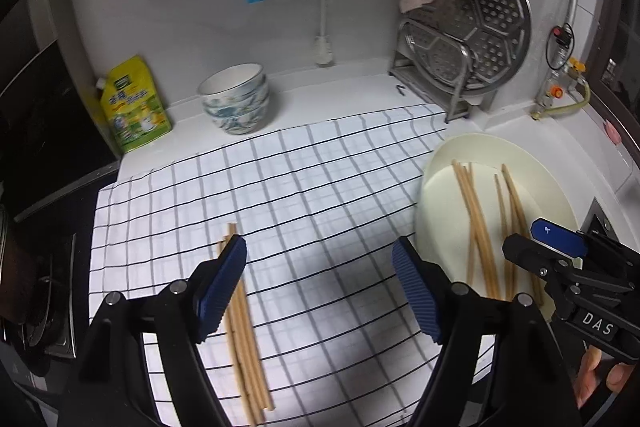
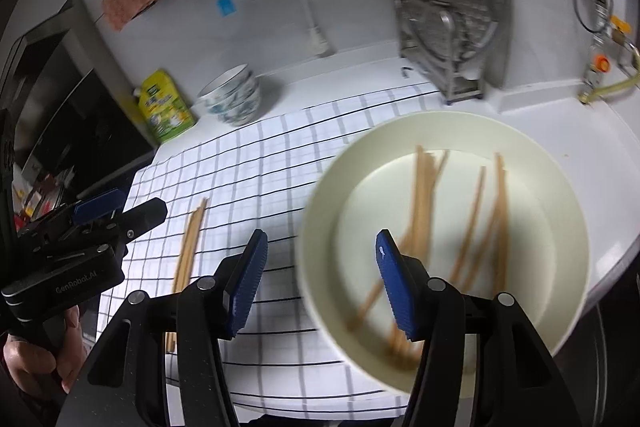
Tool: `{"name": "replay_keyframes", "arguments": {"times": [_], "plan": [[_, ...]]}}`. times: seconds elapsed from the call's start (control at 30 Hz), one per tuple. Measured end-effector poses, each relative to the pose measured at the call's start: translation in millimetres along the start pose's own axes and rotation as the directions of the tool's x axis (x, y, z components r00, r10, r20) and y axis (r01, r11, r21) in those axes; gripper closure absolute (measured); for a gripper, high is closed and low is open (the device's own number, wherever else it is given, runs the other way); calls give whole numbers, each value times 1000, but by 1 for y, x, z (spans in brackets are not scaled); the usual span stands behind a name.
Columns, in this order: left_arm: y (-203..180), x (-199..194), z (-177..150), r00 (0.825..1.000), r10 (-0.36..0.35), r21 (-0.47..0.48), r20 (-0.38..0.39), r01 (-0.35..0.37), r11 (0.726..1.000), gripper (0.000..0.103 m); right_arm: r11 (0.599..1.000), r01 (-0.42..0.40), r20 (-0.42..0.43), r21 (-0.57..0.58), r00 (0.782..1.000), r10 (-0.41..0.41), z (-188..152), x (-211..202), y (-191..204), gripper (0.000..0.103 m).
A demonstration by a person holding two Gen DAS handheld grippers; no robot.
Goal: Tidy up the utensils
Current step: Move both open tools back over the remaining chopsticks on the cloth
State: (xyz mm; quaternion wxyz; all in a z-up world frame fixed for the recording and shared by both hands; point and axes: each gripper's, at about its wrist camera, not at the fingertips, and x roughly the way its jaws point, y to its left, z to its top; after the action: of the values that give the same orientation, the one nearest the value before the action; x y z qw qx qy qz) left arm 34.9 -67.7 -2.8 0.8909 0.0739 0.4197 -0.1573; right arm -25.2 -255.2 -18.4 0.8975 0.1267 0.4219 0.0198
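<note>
Nearest the lens, left tongs (image 1: 320,259) spread wide and empty, above the checked cloth (image 1: 320,163) on the desk; sorted chopsticks (image 1: 244,339) lying under the left pad, long axis running away from the camera. Right of the cloth, cream plate (image 2: 560,187) with loose chopsticks (image 2: 472,227) pointing away, fanned; right tongs (image 2: 320,247) open, empty, nearer them

counter (image 1: 352,83): white
checked cloth (image 1: 304,187): on the counter
plate (image 1: 440,227): right of the cloth
bowls (image 1: 236,99): behind the cloth
</note>
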Motion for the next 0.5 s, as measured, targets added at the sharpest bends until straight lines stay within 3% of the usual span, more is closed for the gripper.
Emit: {"name": "replay_keyframes", "arguments": {"times": [0.5], "plan": [[116, 1, -47, 995, 78, -144, -64, -87, 986, 26, 990, -73, -91, -121, 994, 62, -18, 48, 112, 47]]}}
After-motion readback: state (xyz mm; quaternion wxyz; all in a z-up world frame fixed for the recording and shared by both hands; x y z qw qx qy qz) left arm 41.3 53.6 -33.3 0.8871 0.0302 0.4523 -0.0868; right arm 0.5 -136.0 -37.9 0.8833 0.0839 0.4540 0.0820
